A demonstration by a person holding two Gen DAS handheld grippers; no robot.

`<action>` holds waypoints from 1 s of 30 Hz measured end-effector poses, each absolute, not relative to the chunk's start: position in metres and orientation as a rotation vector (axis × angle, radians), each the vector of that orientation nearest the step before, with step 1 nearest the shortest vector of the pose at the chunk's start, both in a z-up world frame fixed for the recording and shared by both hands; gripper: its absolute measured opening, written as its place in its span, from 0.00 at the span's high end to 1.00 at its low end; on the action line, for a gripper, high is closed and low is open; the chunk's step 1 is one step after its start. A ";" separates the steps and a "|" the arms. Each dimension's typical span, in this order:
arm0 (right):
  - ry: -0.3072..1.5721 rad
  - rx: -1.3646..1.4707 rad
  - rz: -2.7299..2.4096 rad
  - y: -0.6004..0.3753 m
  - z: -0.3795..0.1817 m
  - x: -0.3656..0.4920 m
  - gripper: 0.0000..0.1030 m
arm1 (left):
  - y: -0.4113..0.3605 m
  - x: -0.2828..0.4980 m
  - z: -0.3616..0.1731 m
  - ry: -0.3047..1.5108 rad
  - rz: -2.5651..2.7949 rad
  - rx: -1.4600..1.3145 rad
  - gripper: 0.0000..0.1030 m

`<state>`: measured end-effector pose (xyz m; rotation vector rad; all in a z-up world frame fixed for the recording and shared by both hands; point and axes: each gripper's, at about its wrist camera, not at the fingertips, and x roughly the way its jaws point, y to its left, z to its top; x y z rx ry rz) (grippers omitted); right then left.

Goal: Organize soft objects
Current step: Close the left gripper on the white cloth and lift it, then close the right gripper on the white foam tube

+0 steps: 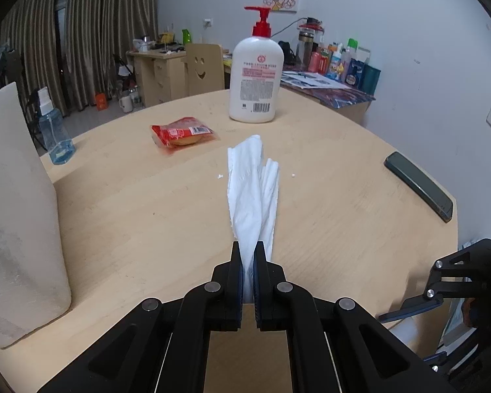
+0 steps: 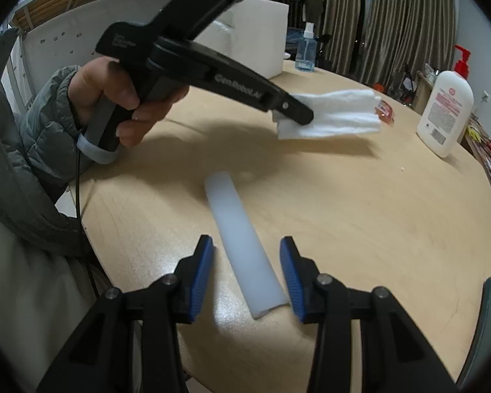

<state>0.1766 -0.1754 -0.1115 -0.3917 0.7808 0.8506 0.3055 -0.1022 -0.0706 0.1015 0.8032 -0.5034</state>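
Observation:
My left gripper is shut on one end of a white tissue, which hangs forward above the wooden table. The right wrist view shows the same left gripper, held in a person's hand, with the tissue lifted clear of the tabletop. A white foam strip lies flat on the table between the fingers of my right gripper. A gap shows at the left blue pad, and the right pad sits close to the strip's near end.
A white pump bottle with a red top stands at the table's far side. A red snack packet lies in front of it. At the left are a blue spray bottle and a big white foam block. A dark phone lies near the right edge.

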 end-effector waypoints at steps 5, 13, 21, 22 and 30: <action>0.805 -0.416 0.856 -0.172 -0.112 0.181 0.54 | -0.102 0.299 -0.066 0.781 -0.512 0.103 0.95; 0.842 -0.435 0.865 -0.168 -0.108 0.193 0.54 | -0.097 0.292 -0.057 0.742 -0.519 0.085 0.95; 0.821 -0.490 0.802 -0.151 -0.109 0.187 0.82 | -0.096 0.287 -0.050 0.709 -0.516 0.086 0.95; 0.808 -0.499 0.788 -0.150 -0.109 0.184 0.82 | -0.095 0.287 -0.050 0.705 -0.517 0.084 0.95; 0.780 -0.443 0.754 -0.156 -0.111 0.184 0.83 | -0.092 0.281 -0.037 0.661 -0.510 0.081 0.95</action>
